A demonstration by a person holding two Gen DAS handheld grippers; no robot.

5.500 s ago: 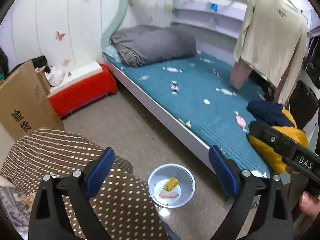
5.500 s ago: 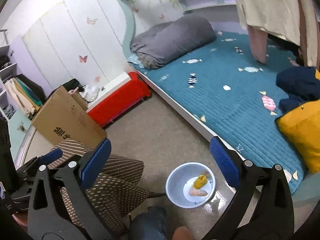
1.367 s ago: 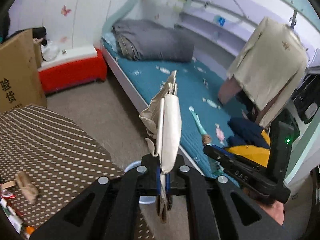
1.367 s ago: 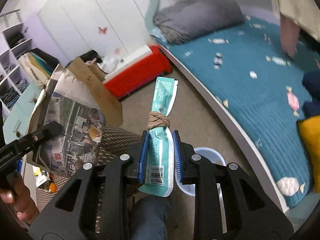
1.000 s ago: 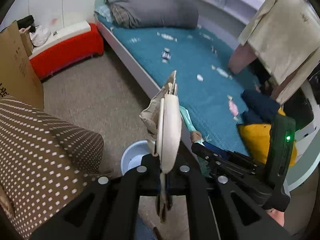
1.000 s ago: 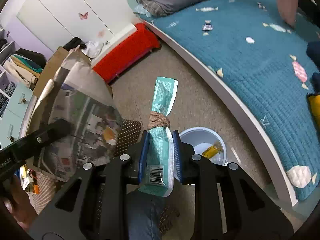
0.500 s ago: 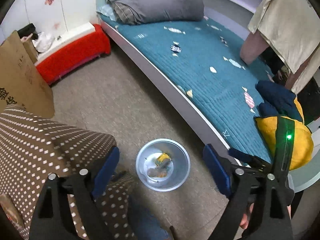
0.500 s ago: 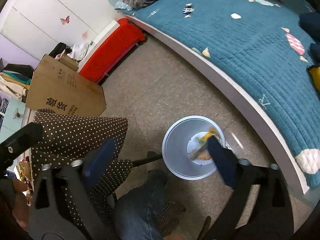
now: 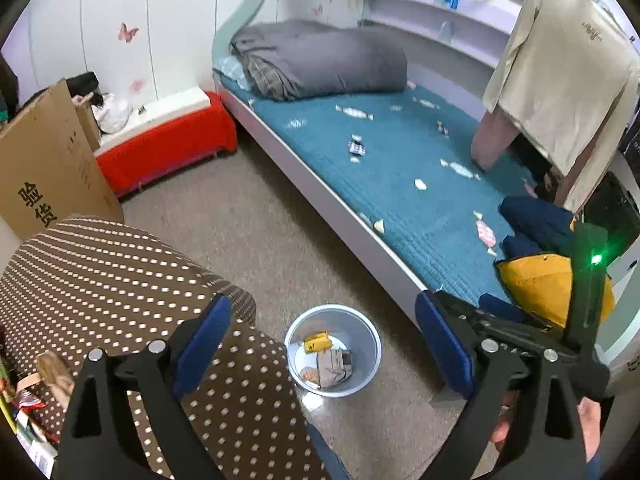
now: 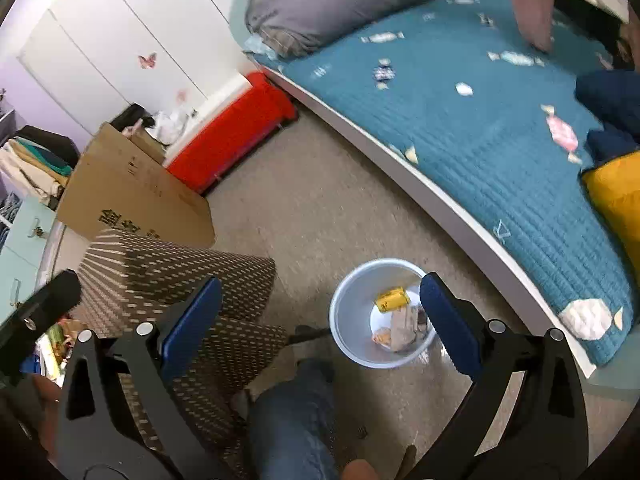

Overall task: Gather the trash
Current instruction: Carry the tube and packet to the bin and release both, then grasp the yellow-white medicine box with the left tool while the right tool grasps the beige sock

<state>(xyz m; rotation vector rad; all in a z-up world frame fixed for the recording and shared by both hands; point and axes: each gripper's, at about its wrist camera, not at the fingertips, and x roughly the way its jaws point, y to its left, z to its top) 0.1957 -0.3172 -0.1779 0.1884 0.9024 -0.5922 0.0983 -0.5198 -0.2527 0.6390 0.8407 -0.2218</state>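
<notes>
A pale blue trash bin [image 9: 362, 334] stands on the floor between the dotted table and the bed; it also shows in the right wrist view [image 10: 346, 324]. In it lie a folded newspaper [image 9: 334, 368], a yellow wrapper [image 9: 316, 341] and an orange scrap. My left gripper [image 9: 322, 344] is open and empty, above the bin. My right gripper [image 10: 320, 318] is open and empty, also above the bin; its body shows at the right of the left wrist view [image 9: 520, 336].
A table with a brown dotted cloth [image 9: 100, 280] is at the left, with small litter at its left edge [image 9: 28, 392]. A bed with a teal cover [image 9: 400, 168] runs along the right. A cardboard box [image 9: 36, 168] and red bench [image 9: 168, 148] stand behind.
Both grippers opened. The newspaper left my left gripper and now lies in the bin; the teal wrapper left my right gripper and is out of sight. Both views tilted up slightly.
</notes>
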